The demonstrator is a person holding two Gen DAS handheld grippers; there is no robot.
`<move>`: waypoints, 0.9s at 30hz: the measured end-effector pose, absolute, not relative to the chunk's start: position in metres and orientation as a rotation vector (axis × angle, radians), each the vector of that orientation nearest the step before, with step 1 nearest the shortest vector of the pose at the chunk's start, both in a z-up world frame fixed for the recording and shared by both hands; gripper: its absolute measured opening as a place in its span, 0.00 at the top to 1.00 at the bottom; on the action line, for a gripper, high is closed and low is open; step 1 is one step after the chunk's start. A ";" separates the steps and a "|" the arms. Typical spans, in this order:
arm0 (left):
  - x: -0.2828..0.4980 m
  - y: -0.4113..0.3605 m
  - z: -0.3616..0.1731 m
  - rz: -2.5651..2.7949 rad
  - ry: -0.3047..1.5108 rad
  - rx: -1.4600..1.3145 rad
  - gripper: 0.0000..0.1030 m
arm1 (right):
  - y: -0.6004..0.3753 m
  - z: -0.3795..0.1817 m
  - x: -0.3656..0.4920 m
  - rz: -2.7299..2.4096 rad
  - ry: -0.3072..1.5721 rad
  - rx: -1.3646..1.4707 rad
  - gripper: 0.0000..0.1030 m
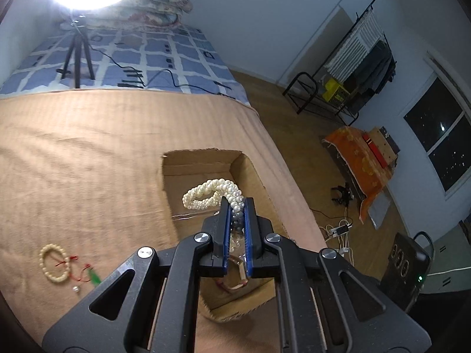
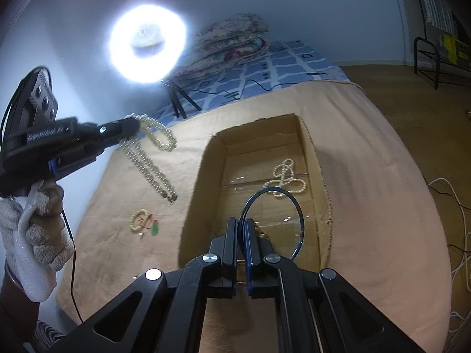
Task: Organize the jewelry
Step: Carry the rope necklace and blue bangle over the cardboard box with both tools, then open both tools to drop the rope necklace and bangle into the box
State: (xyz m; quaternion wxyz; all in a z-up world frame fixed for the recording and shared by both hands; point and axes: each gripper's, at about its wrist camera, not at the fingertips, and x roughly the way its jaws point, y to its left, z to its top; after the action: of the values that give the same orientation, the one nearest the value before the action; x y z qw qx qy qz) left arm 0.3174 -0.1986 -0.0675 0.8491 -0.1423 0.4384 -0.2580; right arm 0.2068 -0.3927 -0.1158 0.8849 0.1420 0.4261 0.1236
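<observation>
Left gripper (image 1: pixel 238 203) pinches pearl necklace (image 1: pixel 212 195) above cardboard box (image 2: pixel 312 158), right gripper (image 2: pixel 241 225) pinches thin hoop (image 2: pixel 272 220) over the box; dangling strand may snag box rim, hoop could slip.

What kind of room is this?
Probably a bedroom: there's a bed with a blue checked sheet, folded quilts at its head, and a clothes rack by the wall.

Cardboard box (image 2: pixel 312 158): matt brown, ragged cut rim, glossy tape on its floor. Pearl strand (image 1: pixel 206 195) above it: lustrous, smooth. Blanket (image 1: pixel 88 147) around box: tan, ribbed cloth.
</observation>
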 end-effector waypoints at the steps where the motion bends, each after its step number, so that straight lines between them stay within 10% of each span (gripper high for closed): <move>1: 0.321 -0.204 -0.070 -0.543 0.930 -0.295 0.95 | -0.395 -0.118 0.207 0.252 0.889 0.298 0.99; 27: 0.357 -0.270 -0.143 -0.481 1.060 -0.189 0.95 | -0.395 -0.155 0.223 0.221 0.963 0.266 0.99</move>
State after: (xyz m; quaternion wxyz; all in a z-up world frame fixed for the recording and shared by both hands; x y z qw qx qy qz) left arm 0.3567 -0.2698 -0.1433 0.8312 -0.0891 0.4997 -0.2270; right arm 0.2231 -0.3953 -0.1552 0.8720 0.1275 0.4606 0.1058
